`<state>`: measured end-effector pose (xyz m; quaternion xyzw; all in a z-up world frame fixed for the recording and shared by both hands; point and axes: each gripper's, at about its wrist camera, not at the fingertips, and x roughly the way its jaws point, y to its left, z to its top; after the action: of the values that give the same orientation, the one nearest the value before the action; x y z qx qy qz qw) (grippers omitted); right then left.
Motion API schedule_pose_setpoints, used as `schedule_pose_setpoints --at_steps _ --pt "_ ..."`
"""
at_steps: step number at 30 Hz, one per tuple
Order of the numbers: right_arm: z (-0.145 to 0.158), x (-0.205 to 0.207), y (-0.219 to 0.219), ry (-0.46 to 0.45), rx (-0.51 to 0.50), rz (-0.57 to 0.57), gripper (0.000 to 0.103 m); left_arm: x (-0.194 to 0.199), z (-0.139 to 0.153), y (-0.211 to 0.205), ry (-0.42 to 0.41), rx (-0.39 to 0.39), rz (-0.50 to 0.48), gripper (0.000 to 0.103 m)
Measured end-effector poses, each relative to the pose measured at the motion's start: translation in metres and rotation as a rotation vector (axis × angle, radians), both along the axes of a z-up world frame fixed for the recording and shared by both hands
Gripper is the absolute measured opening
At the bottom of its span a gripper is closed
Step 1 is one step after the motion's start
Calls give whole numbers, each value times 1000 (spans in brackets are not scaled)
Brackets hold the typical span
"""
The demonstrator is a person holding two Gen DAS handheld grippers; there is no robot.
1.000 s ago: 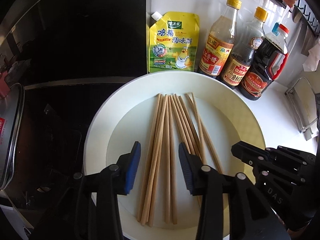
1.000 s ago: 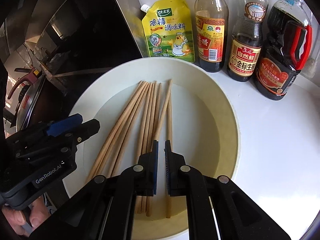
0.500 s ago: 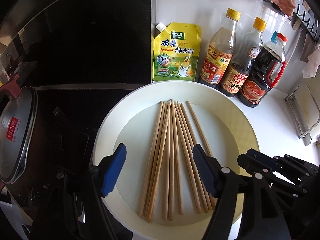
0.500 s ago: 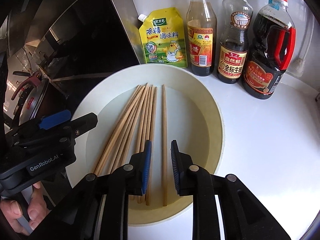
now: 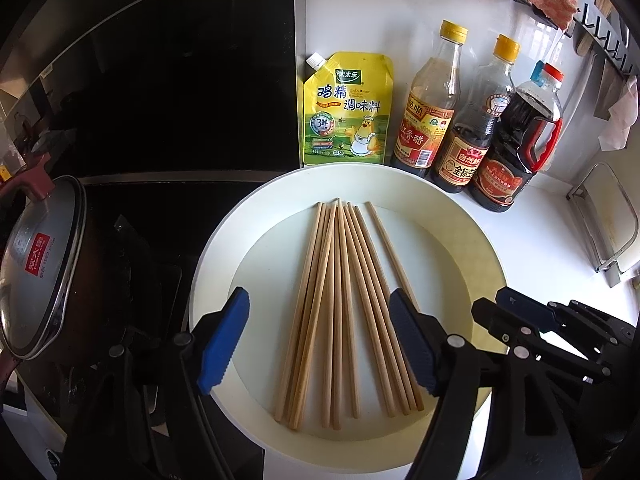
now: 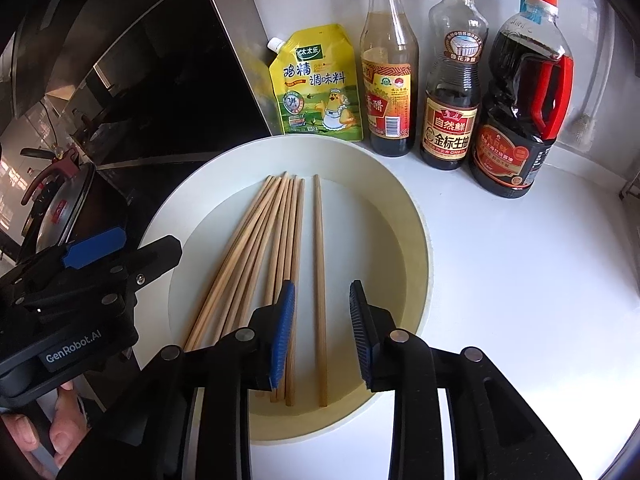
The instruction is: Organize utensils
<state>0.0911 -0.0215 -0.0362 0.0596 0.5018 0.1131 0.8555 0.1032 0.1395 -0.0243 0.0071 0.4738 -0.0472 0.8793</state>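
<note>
Several wooden chopsticks (image 5: 336, 304) lie side by side in a large white plate (image 5: 472, 248) on the white counter. My left gripper (image 5: 320, 344) is wide open above their near ends, holding nothing. In the right wrist view the chopsticks (image 6: 276, 248) lie in the plate (image 6: 412, 224), with one chopstick (image 6: 319, 272) set apart to the right. My right gripper (image 6: 322, 332) is open above the near end of that single chopstick, holding nothing. Each gripper shows at the edge of the other's view.
A yellow seasoning pouch (image 5: 346, 110) and three sauce bottles (image 5: 464, 120) stand against the back wall behind the plate. A black stove with a lidded pot (image 5: 36, 264) is to the left. A wire rack (image 5: 608, 224) stands at the right.
Both grippers have opened and pulled back from the plate. The right gripper was shut a second ago. The chopsticks now lie neater, with one set apart on the right.
</note>
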Motion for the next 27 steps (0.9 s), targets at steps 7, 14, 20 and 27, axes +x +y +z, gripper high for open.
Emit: schedule_pose_setpoints --at_steps 7,14,20,27 --pt "2 -2 -2 -2 -7 -14 31 -3 3 1 -9 6 4 78" --pt "3 -3 -1 -5 -11 -20 39 -6 5 1 -12 11 16 81" --pt "5 -6 -3 -11 -19 -41 44 -7 6 4 -15 10 25 88" --pt "6 -7 -3 -12 -32 -55 53 -8 7 4 -15 11 32 91"
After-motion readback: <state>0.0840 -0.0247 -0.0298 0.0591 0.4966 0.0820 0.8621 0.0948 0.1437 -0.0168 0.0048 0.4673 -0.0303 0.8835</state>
